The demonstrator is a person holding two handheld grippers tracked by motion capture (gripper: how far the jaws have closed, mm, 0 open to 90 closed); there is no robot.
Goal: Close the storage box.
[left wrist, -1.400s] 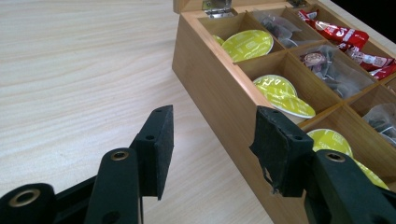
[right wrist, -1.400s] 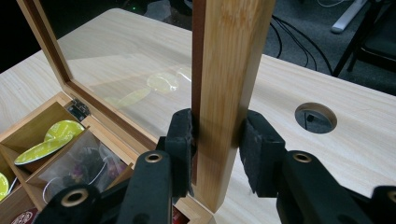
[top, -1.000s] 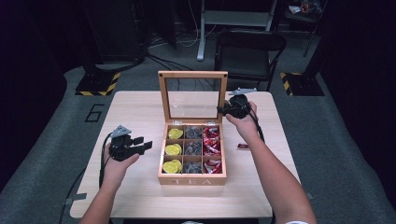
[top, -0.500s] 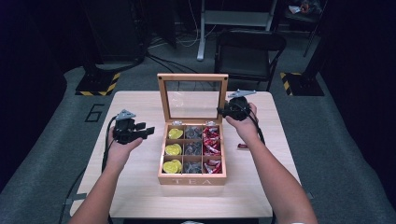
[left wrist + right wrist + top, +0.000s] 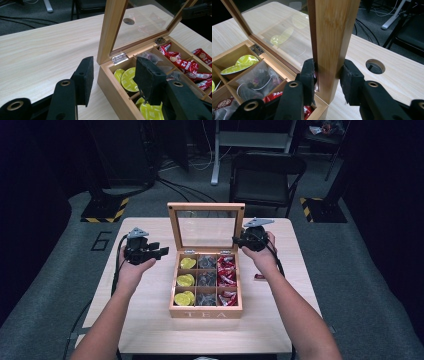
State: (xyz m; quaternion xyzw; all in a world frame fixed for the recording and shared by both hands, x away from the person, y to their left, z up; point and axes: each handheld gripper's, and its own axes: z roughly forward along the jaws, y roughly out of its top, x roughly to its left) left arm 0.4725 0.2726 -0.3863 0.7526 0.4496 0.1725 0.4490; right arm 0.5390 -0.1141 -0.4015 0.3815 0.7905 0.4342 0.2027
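A wooden tea box sits mid-table with its glass lid standing upright. Its compartments hold yellow capsules, grey tea bags and red packets. My right gripper is shut on the lid's right frame post, and in the right gripper view both pads of this gripper press on the wood. My left gripper hovers left of the box, open and holding nothing. In the left gripper view its jaws point at the box's hinge corner.
One red packet lies on the table right of the box. The tabletop has a round cable hole behind the lid. A folding chair stands beyond the table's far edge. Bare wood lies left of the box.
My left gripper has risen and moved away from the person, ending closer to the box's back left corner. The right gripper and the lid have stayed put.
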